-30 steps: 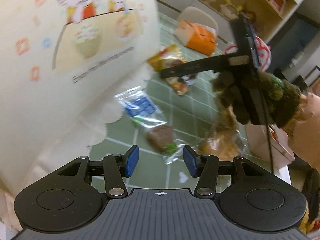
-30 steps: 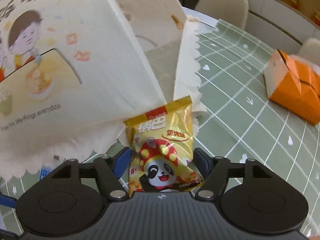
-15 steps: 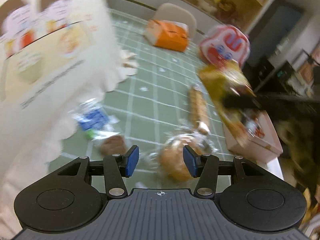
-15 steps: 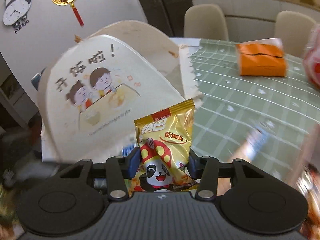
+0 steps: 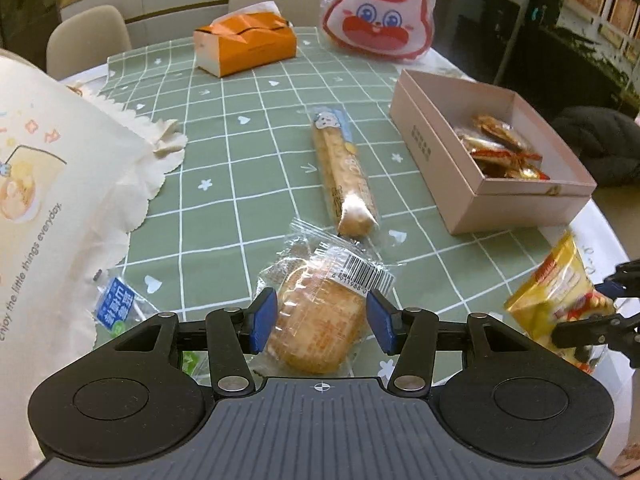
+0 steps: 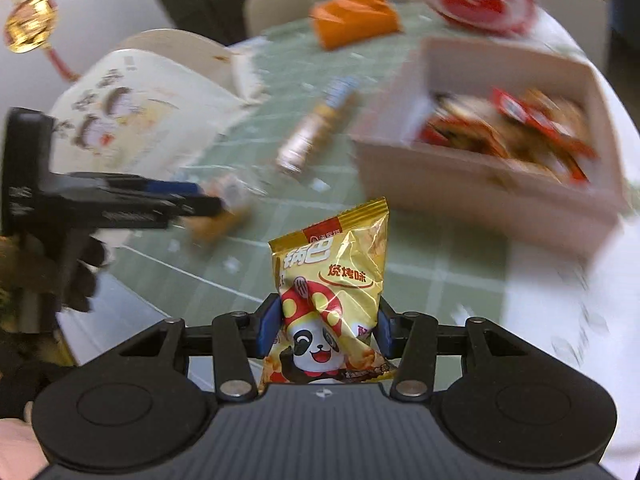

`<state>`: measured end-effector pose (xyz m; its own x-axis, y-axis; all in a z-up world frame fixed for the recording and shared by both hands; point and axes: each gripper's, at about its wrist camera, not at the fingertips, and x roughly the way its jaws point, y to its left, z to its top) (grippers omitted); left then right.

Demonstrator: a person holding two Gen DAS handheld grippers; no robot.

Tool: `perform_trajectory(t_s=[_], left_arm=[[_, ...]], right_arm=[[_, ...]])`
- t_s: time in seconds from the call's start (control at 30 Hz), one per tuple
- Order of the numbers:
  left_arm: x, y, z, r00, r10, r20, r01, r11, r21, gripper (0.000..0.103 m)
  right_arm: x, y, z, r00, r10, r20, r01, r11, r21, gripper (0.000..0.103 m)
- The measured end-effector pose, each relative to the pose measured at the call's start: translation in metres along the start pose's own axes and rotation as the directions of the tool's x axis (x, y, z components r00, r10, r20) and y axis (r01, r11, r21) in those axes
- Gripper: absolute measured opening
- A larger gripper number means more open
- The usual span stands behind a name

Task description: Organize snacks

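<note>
My right gripper (image 6: 325,326) is shut on a yellow panda snack packet (image 6: 332,280), held upright above the table's near edge. In the left wrist view that packet (image 5: 554,292) and gripper (image 5: 604,312) show at the right edge. The open pink box (image 6: 480,188) with several wrapped snacks lies ahead and to the right. My left gripper (image 5: 322,320) is open and hovers over a round pastry in a clear wrapper (image 5: 316,324), which shows between its blue pads (image 5: 264,318). In the blurred right wrist view the left gripper (image 6: 200,200) reaches in from the left.
A long bread-stick packet (image 5: 344,172) lies mid-table beside the pink box (image 5: 436,152). A big white cartoon paper bag (image 5: 48,184) fills the left, with a small blue-labelled packet (image 5: 116,304) at its foot. An orange tissue box (image 5: 244,44) and a rabbit-face bag (image 5: 378,8) stand at the far edge.
The right gripper closed tighter on the panda packet and carried it from the paper bag's mouth toward the pink box. The left gripper swung away from the bag to above the round pastry.
</note>
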<state>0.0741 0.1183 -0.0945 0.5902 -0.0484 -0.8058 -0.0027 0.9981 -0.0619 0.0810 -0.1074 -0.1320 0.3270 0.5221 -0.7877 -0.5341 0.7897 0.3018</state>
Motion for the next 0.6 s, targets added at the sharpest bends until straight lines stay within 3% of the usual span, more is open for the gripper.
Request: perform_trajectory(t_s=[0.17, 0.27, 0.4, 0.5, 0.6], left_arm=[[0.006, -0.022, -0.004, 0.998, 0.054, -0.03, -0.048, 0.986, 0.159, 0.068], [0.011, -0.033, -0.008, 0.995, 0.086, -0.043, -0.074, 0.97, 0.233, 0.077], [0.012, -0.038, -0.006, 0.995, 0.079, -0.064, -0.061, 0.969, 0.241, 0.08], [0.006, -0.038, -0.001, 0.996, 0.047, -0.072, -0.029, 0.971, 0.238, 0.078], [0.007, -0.03, 0.005, 0.994, 0.089, -0.056, -0.075, 0.974, 0.212, 0.075]], right_arm=[[0.004, -0.028, -0.021, 0.999, -0.032, -0.009, 0.033, 0.99, 0.14, 0.056], [-0.001, -0.035, -0.034, 0.999, -0.013, 0.035, 0.007, 0.985, 0.172, 0.06], [-0.003, -0.027, -0.043, 0.997, -0.05, 0.061, 0.041, 0.99, 0.136, 0.061], [-0.006, -0.017, -0.049, 0.987, -0.136, 0.089, 0.131, 0.99, 0.061, 0.065], [-0.007, -0.012, -0.056, 0.979, -0.174, 0.103, 0.172, 0.985, 0.028, 0.067]])
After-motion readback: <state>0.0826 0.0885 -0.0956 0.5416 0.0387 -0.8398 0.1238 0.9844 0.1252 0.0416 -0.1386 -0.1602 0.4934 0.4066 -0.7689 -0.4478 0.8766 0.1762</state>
